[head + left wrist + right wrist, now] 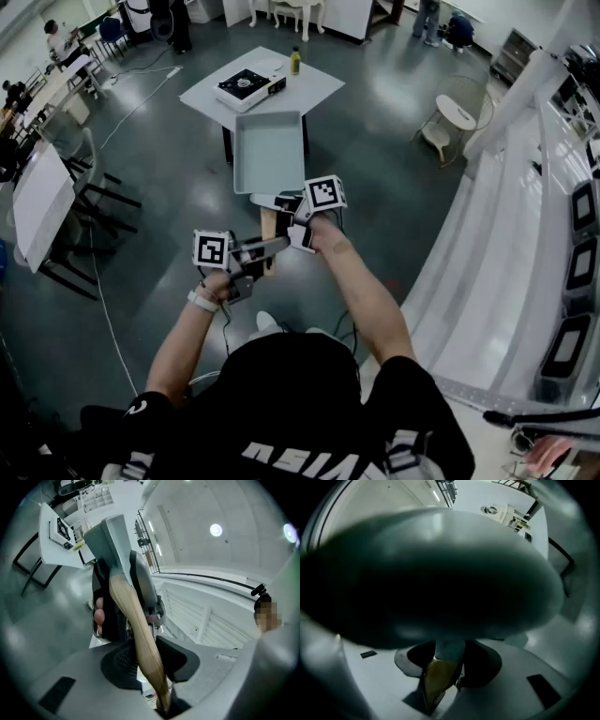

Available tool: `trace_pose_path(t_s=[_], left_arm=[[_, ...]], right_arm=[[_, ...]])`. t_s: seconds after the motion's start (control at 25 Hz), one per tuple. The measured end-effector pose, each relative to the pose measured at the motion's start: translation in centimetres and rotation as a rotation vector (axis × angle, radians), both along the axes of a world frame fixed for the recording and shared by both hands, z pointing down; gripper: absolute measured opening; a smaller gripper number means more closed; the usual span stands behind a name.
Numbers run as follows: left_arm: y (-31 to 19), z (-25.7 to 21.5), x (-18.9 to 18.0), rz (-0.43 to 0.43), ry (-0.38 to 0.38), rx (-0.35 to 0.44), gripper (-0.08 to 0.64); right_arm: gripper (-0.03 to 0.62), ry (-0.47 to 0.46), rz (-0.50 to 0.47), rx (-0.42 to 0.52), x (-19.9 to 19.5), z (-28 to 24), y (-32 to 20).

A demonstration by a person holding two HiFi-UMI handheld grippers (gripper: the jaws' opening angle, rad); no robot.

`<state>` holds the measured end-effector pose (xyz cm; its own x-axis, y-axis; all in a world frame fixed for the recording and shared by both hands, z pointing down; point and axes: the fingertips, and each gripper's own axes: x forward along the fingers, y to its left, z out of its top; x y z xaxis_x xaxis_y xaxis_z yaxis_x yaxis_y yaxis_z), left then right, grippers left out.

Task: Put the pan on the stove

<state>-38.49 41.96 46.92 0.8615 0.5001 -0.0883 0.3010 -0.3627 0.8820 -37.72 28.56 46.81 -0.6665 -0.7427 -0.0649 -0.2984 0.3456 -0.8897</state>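
- Grey floor (159,178) lies under the pan (269,152), airborne, well short of the table (314,89).
- My left gripper (150,660) and right gripper (440,667) both clamp its wooden handle (133,620) (one behind the other).
- Carrying step; next, I judge: lower it flat onto the stove (246,86).
- One pan, one stove, two grippers.

White lettering (309,457) on the person's black shirt (300,394) is cropped and unreadable; no other text is legible.

Open floor (169,187) before table (314,89); chairs (98,192) left, counter (506,262) right; bottle (295,61) beside stove (248,86)
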Motion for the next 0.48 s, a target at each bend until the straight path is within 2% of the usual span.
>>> trace_pose_path(t_s=[0.48], left_arm=[[-0.2,1.0,0.1,0.014,-0.011,-0.011,0.091]], right_arm=[[0.152,0.013,0.019,-0.011,0.4,1.1,-0.2]])
